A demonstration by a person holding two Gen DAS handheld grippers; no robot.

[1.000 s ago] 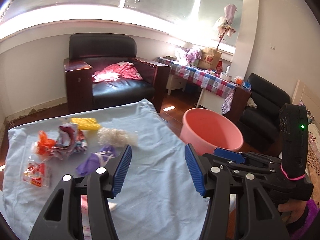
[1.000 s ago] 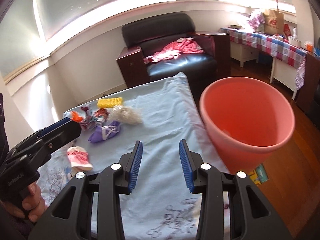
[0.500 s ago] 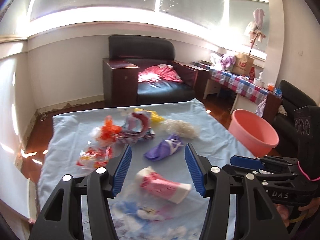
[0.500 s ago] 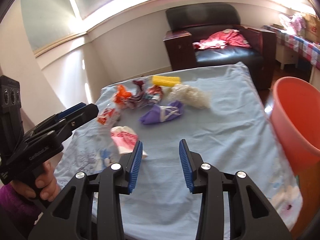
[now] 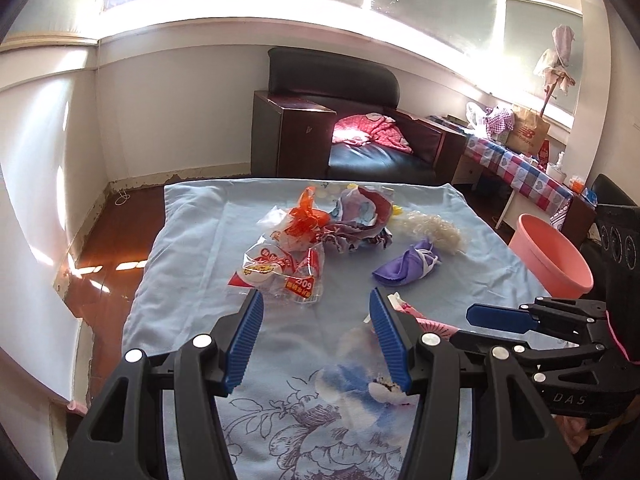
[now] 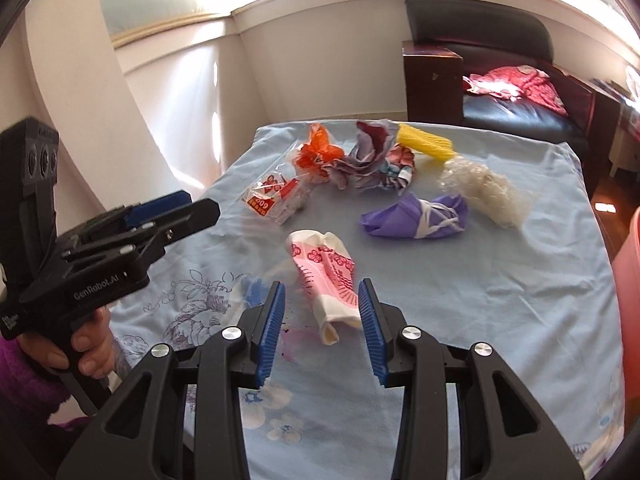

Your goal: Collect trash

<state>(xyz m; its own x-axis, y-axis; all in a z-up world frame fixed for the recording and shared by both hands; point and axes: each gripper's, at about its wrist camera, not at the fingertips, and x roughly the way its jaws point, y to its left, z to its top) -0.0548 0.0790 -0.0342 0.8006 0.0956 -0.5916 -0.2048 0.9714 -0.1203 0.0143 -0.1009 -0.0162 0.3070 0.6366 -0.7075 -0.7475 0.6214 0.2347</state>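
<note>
black armchair (image 5: 352,120), checkered table (image 5: 520,168)

Matt cloth sheet (image 6: 500,280), crinkly glossy plastic wrapper (image 6: 276,196), smooth plastic bucket (image 5: 552,256).

wrappers (image 6: 356,168) clustered on cloth (image 6: 500,280); bucket (image 5: 554,258) right; armchair (image 5: 344,132) behind.

Both devices are black plastic. The left gripper (image 5: 316,336) and right gripper (image 6: 322,320) carry ribbed blue pads and silver screws. White "GenRobot.AI" lettering marks the left body; at 8 o'clock, a bare-skinned hand (image 6: 76,354) emerges from a fuzzy purple sleeve (image 6: 24,388).
</note>
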